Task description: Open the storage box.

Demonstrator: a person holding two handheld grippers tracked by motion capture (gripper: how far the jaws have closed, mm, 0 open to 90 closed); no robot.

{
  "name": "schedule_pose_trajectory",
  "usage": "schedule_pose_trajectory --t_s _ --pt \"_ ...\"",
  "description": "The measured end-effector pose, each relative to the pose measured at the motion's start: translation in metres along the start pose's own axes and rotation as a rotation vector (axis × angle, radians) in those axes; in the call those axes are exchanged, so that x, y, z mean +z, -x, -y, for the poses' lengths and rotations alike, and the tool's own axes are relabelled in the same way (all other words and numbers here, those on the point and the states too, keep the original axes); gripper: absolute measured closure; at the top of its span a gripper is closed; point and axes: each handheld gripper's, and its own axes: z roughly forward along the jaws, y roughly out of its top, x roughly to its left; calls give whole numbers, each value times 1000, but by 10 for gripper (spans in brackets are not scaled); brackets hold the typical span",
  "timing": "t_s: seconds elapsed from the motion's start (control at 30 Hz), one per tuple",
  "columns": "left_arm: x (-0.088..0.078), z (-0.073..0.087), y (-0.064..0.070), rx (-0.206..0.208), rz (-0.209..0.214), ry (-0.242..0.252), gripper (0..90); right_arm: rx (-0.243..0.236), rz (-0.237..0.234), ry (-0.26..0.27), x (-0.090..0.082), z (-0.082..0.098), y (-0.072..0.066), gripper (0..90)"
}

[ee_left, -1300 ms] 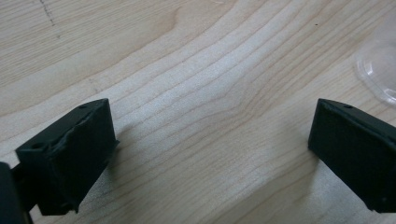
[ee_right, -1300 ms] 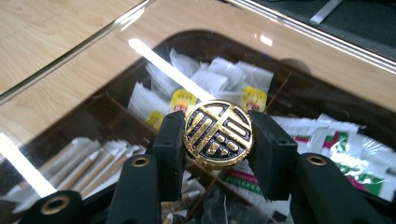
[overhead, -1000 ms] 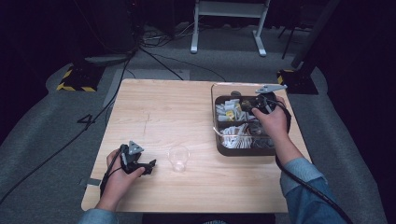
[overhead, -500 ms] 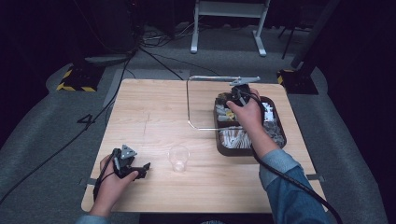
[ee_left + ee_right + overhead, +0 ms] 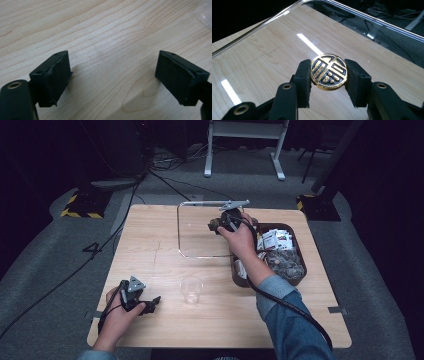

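A clear glass lid with a metal rim hangs over the far middle of the table. My right gripper is shut on its round gold-and-black knob, which both pads squeeze from the sides in the right gripper view. The lid's glass reflects the lights below the knob. To the right stands the dark tray, uncovered, with packets and small items inside. My left gripper rests low at the table's front left. Its jaws have just been opening and stand apart over bare wood with nothing between them.
A clear plastic cup stands near the front middle, just right of the left gripper; its edge shows in the left gripper view. The wooden table sits on a grey floor with cables and a stand behind.
The right hand has carried the lid leftward off the tray, out over the table's middle. The left gripper's jaws have opened; that hand has barely shifted.
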Motion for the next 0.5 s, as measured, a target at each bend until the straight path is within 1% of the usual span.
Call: schedule_pose_trajectory --t_s 0.03,0.07,0.13,0.2,0.23,0.27,0.3,0.37,0.43,0.5 --pt "1 -1 0 2 2 1 118 2 -3 -3 4 -1 -2 586" --pt "1 -1 0 0 1 -3 104 0 -2 -5 12 -3 -6 586" --pt "3 -2 1 3 5 -2 95 -4 1 -8 20 -4 -10 585" --pt "3 -3 1 5 8 -5 92 -4 2 -9 23 -4 -11 585" --pt "3 -3 1 4 6 -4 91 -4 1 -13 30 -4 -14 586" --pt "3 -3 1 4 6 -4 91 -4 1 -13 30 -4 -14 586" --pt "3 -2 1 1 6 0 91 -1 4 -22 38 -4 -16 586" --pt "3 -3 1 2 7 -2 91 1 4 -24 40 -4 -17 586" --pt "3 -3 0 8 11 -3 89 12 4 -34 52 -1 -20 586" --pt "3 -3 0 12 11 -4 88 14 4 -38 55 0 -21 586"
